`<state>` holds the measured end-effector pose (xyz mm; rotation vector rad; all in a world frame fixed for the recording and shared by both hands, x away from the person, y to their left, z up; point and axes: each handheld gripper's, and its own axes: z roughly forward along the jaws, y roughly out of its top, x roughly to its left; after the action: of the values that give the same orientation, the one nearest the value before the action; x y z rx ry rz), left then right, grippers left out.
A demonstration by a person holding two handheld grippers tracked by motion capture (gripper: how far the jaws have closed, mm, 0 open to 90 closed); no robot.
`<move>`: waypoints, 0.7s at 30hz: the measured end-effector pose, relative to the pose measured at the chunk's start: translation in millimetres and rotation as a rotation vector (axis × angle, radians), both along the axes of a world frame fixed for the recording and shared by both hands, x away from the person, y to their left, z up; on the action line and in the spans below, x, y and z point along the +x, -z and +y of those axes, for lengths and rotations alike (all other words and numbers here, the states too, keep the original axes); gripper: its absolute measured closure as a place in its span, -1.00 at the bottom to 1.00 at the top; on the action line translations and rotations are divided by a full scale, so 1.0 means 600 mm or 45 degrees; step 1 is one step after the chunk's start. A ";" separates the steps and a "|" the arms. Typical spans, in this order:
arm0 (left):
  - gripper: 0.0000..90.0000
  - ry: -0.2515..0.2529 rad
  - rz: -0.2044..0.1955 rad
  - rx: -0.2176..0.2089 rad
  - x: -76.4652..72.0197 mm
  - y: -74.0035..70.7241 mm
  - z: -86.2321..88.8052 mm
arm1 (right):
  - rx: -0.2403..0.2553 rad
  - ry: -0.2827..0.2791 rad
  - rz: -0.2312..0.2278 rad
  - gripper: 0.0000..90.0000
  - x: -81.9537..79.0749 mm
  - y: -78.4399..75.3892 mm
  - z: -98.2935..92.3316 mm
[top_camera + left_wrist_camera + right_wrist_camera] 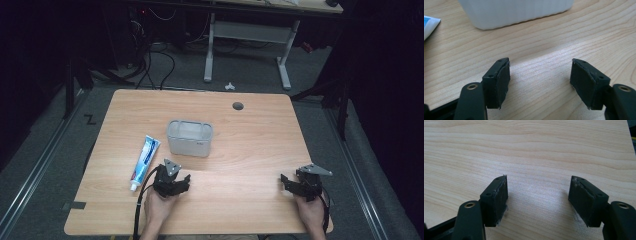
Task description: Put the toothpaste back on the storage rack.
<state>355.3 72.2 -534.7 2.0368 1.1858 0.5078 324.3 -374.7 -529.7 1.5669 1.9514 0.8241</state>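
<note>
Resting wide and empty on the tabletop [250, 145], the left tongs [184, 181] sit near the tube [145, 161] and tub [189, 137], the right tongs [290, 185] well apart; a hasty reach could nudge the light tub or roll the tube.

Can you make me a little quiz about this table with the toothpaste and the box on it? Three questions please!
1. True or false: the toothpaste tube lies inside the plastic box.
2. Which gripper is nearer the toothpaste tube: A) left gripper B) right gripper?
3. Fill in: both grippers have their fingers ____, with nothing between them.

Key
1. False. The tube lies flat on the table, beside the box and apart from it.
2. A. The left gripper sits just by the tube's cap end.
3. Open. In each gripper view only bare wood shows in the gap.
</note>
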 end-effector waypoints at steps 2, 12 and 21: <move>-0.22 -0.011 0.011 -0.008 0.001 -0.002 0.000 | 0.001 -0.001 0.000 -0.29 0.000 0.000 0.000; -0.23 0.006 0.031 -0.028 -0.001 -0.004 0.001 | 0.002 -0.002 -0.001 -0.29 0.000 0.000 0.000; -0.17 0.030 0.022 -0.031 -0.009 -0.013 0.008 | 0.004 -0.001 0.001 -0.29 0.000 0.000 0.000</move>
<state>349.6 76.9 -526.9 2.0357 1.1716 0.4632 324.2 -374.9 -529.6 1.5682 1.9522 0.8276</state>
